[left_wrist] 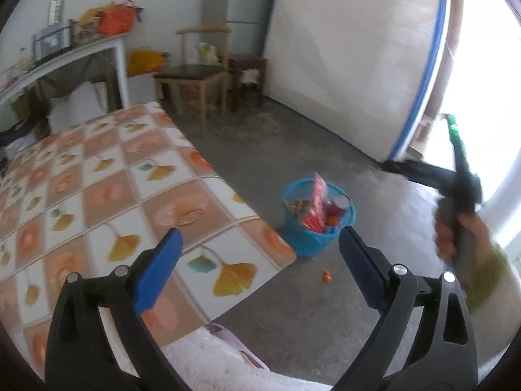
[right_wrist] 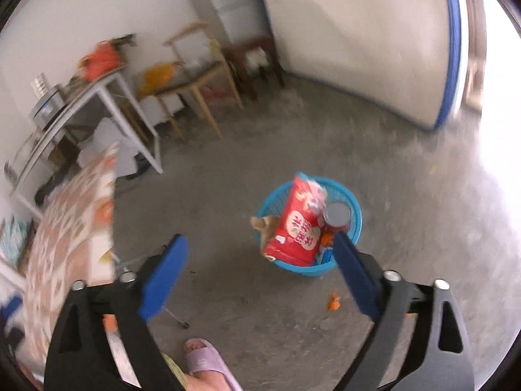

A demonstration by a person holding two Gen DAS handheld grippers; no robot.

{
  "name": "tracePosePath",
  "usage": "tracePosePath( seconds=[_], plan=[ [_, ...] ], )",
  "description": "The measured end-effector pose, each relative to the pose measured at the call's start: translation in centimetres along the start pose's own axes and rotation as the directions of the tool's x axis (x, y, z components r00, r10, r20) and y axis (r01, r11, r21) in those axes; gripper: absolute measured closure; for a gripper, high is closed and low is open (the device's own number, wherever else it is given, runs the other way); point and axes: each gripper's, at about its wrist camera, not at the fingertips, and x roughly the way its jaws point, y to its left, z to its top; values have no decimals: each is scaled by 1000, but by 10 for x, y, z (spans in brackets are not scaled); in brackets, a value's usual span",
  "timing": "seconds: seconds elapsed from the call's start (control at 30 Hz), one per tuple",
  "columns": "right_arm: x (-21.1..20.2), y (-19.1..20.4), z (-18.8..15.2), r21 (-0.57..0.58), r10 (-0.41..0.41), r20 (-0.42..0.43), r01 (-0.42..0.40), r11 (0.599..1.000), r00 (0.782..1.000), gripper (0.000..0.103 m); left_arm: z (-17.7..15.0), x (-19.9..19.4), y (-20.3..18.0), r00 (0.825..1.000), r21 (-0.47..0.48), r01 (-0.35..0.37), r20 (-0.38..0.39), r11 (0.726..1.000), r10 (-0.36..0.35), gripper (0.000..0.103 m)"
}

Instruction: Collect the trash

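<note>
We hold the left claw spread wide, nothing between its blue pads; it hovers over the corner of the surface with the ginkgo-leaf cloth. Past its right pad, down on the concrete floor, stands the blue trash basket, just beside the surface's corner and well below the claw. In the basket a red snack bag stands upright beside a red can, with brownish scraps at the left wall. A small orange peel lies on the floor near the basket, apart from it.

Our right claw is spread open too and carries nothing. From its camera the basket sits ahead and to the right, its near wall partly hidden behind the right pad. The snack bag leans across the basket, the can touching it on the right. The peel lies on the floor just left of the right pad. A lilac slipper on a foot shows at the bottom edge.

In the left view the right hand grips its tool's handle at the far right, blurred.
</note>
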Motion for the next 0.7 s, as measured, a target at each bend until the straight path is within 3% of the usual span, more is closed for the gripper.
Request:
tracePosePath(
  seconds=[0.13, 0.3, 0.37, 0.43, 0.53, 0.7],
  plan=[
    [-60, 53, -30, -120, -33, 113, 47, 992, 993, 6, -4, -26, 5, 994, -45, -104, 43, 994, 106, 9],
    [-113, 104, -57, -216, -53, 240, 106, 971, 969, 6, -10, -65, 9, 947, -88, -293, 108, 952, 301, 8],
    [-128, 116, -66, -226, -57, 277, 122, 966, 959, 6, -14, -74, 14, 931, -109, -340, 100, 934, 351, 8],
    [-138, 128, -77, -233, -58, 304, 133, 963, 951, 6, -16, -77, 22, 931, -132, -352, 51, 926, 361, 8],
    [-141, 144, -90, -266, -84, 298, 167, 949, 951, 6, -21, -75, 32, 932, -175, -358, -2, 917, 363, 8],
    [-118, 152, -104, -281, -110, 145, 148, 948, 983, 6, -36, -62, 33, 925, -180, -379, -101, 908, 366, 8]
  ],
)
